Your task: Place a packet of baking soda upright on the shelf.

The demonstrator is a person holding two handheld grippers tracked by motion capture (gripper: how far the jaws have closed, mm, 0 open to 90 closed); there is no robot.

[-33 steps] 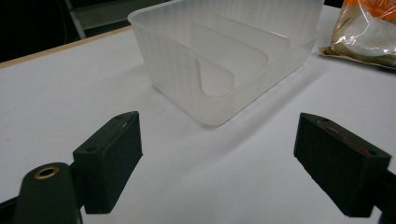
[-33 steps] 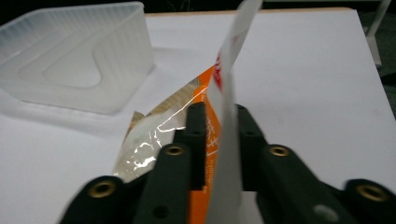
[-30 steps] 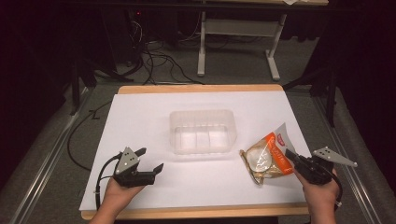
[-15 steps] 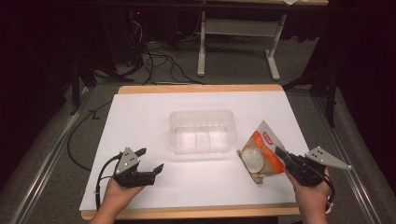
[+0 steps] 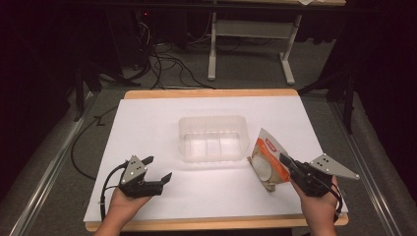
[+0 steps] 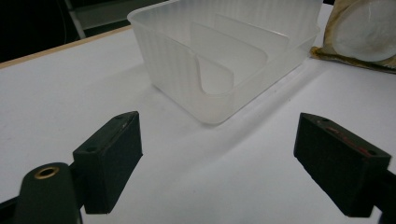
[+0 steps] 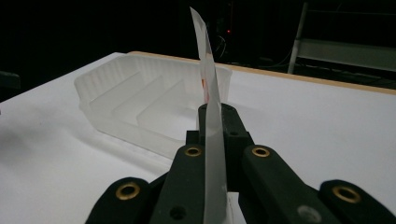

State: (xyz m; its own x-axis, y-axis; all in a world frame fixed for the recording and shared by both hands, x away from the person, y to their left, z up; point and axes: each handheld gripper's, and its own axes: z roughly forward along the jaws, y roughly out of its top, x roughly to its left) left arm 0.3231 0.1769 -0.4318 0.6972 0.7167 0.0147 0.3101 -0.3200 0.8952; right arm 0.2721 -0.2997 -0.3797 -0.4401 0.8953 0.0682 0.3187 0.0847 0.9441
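A clear plastic tray [image 5: 213, 138] with inner dividers sits at the middle of the white table; it also appears ahead of the left jaws [image 6: 219, 60] and behind the packet [image 7: 135, 107]. An orange and white snack packet [image 5: 268, 158] stands tilted just right of the tray, pinched at its edge by my right gripper [image 5: 287, 163], which is shut on it. In the right gripper view the packet [image 7: 210, 102] rises edge-on between the jaws. My left gripper [image 5: 157, 169] rests low at the front left, open and empty, its jaws wide apart [image 6: 233, 158]. A corner of the packet [image 6: 364, 32] shows beyond it.
The white table [image 5: 147, 118] has a wooden rim along its near and far edges. Beyond the far edge are dark floor, cables [image 5: 162, 64] and a grey metal stand [image 5: 248, 44]. A black cable [image 5: 81, 147] trails off the table's left side.
My right gripper has carried the packet leftward toward the tray and tipped it more upright. The left gripper has stayed put.
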